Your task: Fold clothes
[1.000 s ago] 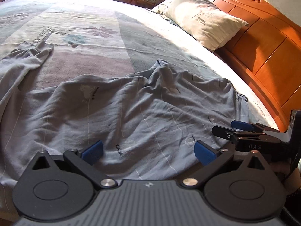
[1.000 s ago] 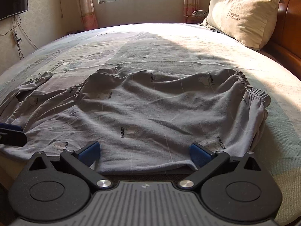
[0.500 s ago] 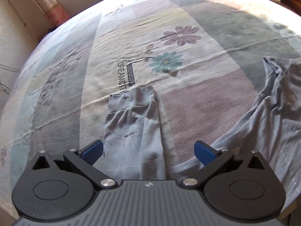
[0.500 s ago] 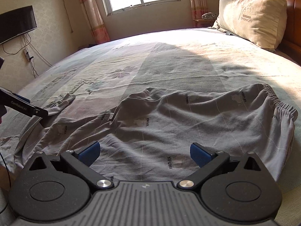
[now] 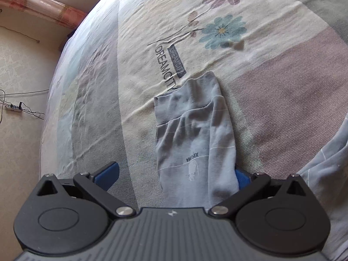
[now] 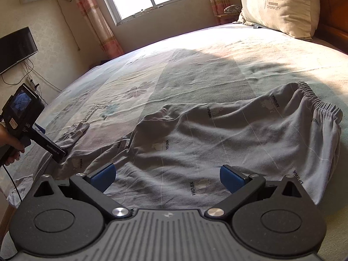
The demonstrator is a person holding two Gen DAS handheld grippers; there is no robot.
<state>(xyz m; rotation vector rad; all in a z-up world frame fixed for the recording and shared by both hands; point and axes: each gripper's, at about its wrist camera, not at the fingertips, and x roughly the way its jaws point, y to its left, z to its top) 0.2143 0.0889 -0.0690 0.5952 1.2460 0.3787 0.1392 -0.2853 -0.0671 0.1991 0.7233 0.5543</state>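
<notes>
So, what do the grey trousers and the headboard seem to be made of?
Trousers: probably soft cotton knit, matte; they wrinkle loosely and the waistband is gathered elastic. Headboard: seemingly wood with an orange-brown, glossy finish.

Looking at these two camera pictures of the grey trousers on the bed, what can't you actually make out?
- Left wrist view: the trouser leg nearest the left tongs runs under the device body, so contact is unclear.
- Right wrist view: the near hem of the trousers is hidden behind the right tongs.
- Right wrist view: the left device's small screen is too small to read.
</notes>
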